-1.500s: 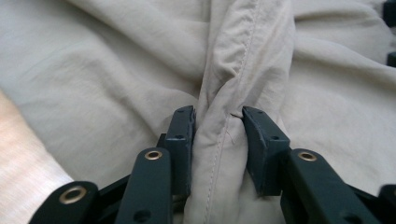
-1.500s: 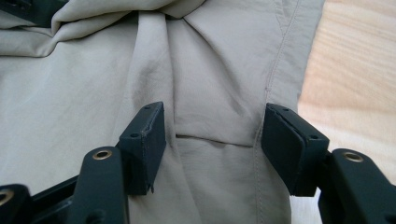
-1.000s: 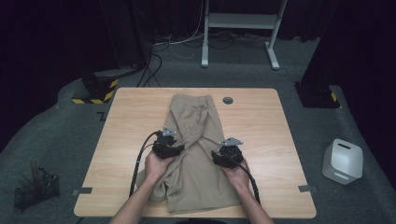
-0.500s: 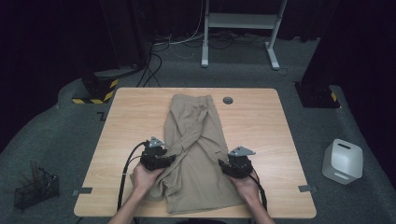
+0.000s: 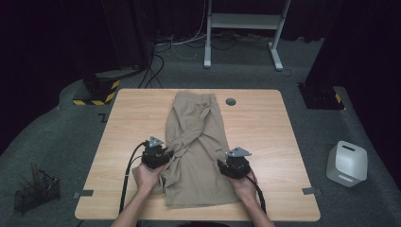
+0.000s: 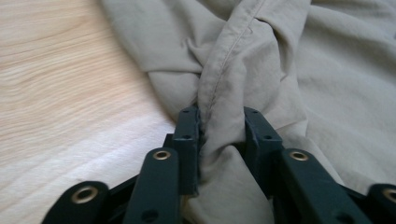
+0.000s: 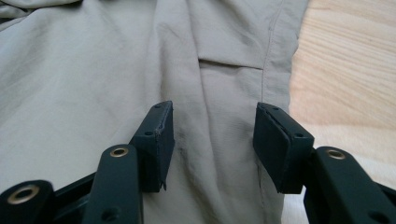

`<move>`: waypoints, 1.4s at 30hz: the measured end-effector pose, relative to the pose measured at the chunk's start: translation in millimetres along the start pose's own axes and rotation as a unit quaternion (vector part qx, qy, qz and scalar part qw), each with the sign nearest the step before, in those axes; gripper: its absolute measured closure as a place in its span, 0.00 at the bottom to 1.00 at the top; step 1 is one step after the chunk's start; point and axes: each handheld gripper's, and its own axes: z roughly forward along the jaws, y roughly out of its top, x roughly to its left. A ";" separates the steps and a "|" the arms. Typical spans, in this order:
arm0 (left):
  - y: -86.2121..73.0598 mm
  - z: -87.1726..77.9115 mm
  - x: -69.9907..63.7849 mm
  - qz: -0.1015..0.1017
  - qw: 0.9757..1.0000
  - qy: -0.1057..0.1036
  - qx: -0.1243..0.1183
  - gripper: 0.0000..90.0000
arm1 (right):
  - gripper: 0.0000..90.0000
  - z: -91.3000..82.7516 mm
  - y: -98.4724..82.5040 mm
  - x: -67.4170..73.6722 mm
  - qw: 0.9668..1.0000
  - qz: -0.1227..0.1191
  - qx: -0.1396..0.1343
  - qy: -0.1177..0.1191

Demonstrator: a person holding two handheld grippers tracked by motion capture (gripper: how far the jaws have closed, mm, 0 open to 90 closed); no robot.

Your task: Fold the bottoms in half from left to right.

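Jaws of the left gripper (image 6: pixel 222 133) had just been closing and were clamped on a bunched seam fold of the beige trousers (image 5: pixel 196 146), cloth squeezed between both pads in the left gripper view. Jaws of the right gripper (image 7: pixel 212 140) stood apart, released, flat fabric lying under the gap and nothing pinched. In the high view the left gripper (image 5: pixel 156 153) sat at the trousers' left edge, lower centre of the frame, and the right gripper (image 5: pixel 235 163) at their right edge. Trousers lay lengthwise down the middle of the wooden surface (image 5: pixel 265 123), twisted across the middle. A small dark round disc (image 5: pixel 231 101) sat just beside their upper right end.
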 end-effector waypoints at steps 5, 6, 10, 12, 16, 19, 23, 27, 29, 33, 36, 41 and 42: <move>7.2 -14.6 -0.2 0.001 1.000 0.004 -0.013 0.89 | 0.53 3.8 3.5 0.3 1.000 0.003 0.001 -0.002; 9.3 -19.4 -1.5 0.003 1.000 -0.001 -0.019 0.91 | 0.53 3.8 3.5 0.3 1.000 0.003 0.001 -0.002; 21.6 -35.9 -16.4 0.026 0.999 -0.020 -0.037 0.94 | 0.53 4.1 3.7 0.2 1.000 0.002 0.001 -0.003; 32.0 -43.1 -38.2 0.060 0.997 -0.033 -0.046 0.94 | 0.53 4.3 3.9 0.3 1.000 0.002 0.001 -0.004; 32.5 -30.0 -64.8 0.096 0.994 -0.052 -0.024 0.94 | 0.52 4.0 3.9 0.7 1.000 0.004 0.002 -0.004; 23.7 -9.0 -69.4 0.101 0.994 -0.050 0.011 0.94 | 0.52 -0.5 1.4 1.2 1.000 0.006 -0.001 0.006; 15.3 9.7 -64.4 0.101 0.994 -0.030 0.041 0.94 | 0.51 -15.0 -3.7 3.2 1.000 -0.002 -0.009 0.020; 18.7 17.0 -59.5 0.103 0.994 -0.012 0.043 0.95 | 0.51 -17.2 -8.8 5.7 1.000 -0.011 0.008 0.024; 20.2 19.2 -57.4 0.102 0.994 -0.009 0.042 0.95 | 0.51 -14.3 -9.7 6.5 1.000 -0.013 0.014 0.022; 32.6 26.3 -48.4 0.095 0.994 0.006 0.051 0.96 | 0.52 -6.0 -4.7 8.8 1.000 -0.012 0.003 0.013; 39.9 20.2 -44.2 0.082 0.996 0.002 0.038 0.96 | 0.52 0.9 1.0 9.4 1.000 -0.009 0.001 0.010; 44.4 -7.0 -68.5 0.098 0.994 -0.037 0.000 0.96 | 0.52 4.5 4.0 9.5 1.000 -0.010 0.001 0.008; 44.4 -7.0 -68.5 0.098 0.994 -0.037 0.000 0.95 | 0.52 4.5 4.0 9.5 1.000 -0.010 0.001 0.008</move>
